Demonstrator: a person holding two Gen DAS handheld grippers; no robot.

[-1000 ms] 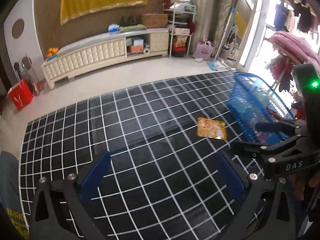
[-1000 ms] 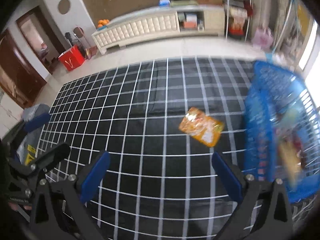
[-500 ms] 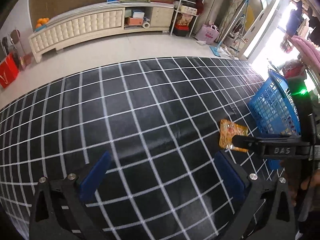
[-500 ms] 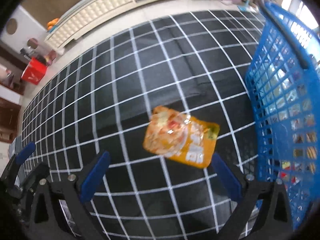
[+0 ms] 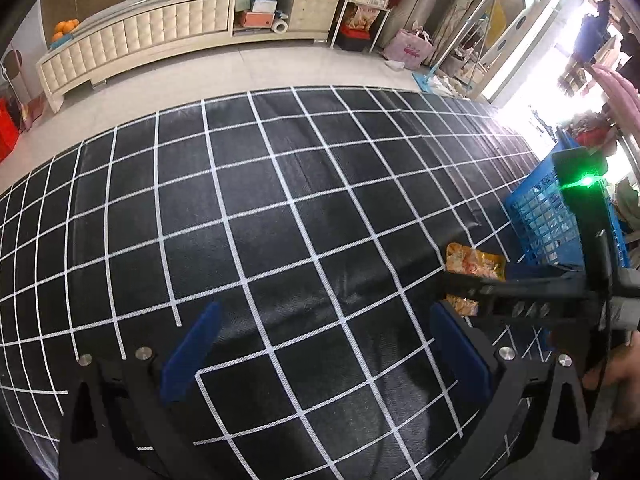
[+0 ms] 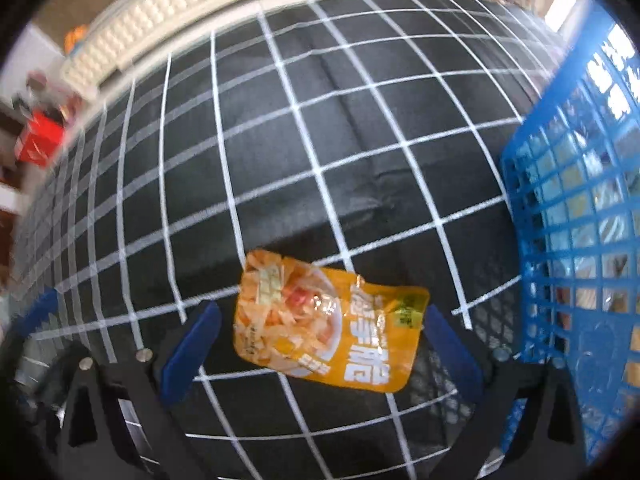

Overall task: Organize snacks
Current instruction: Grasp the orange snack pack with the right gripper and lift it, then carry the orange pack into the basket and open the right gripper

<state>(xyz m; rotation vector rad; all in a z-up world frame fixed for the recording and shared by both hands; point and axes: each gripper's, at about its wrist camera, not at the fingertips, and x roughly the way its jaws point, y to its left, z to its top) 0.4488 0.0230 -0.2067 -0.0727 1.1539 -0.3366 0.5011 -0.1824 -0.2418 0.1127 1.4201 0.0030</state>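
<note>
Far to your left, against the wall, a long cream cabinet (image 5: 160, 36) carries a pile of oranges (image 5: 66, 28) at its left end, and a red bag (image 6: 40, 142) stands on the pale floor nearby. In front of you a black mat with a white grid (image 5: 280, 208) covers the floor.

Your left gripper (image 5: 324, 354) hovers over bare mat with its blue fingers spread wide and nothing between them.

To its right, your right gripper (image 6: 320, 350) is low over an orange snack packet (image 6: 328, 320), which lies flat on the mat. Its blue fingers are wide apart, one just off each short end of the packet, gripping nothing; whether they touch it cannot be told. The packet shows a photo of sliced food, large white Chinese characters and a small green patch; the smaller print is too blurred to read.

Just right of the packet stands a blue plastic lattice basket (image 6: 560, 208), with other packets dimly visible through its wall. In the left view, the right gripper's black body partly hides the packet and shows a green light.
</note>
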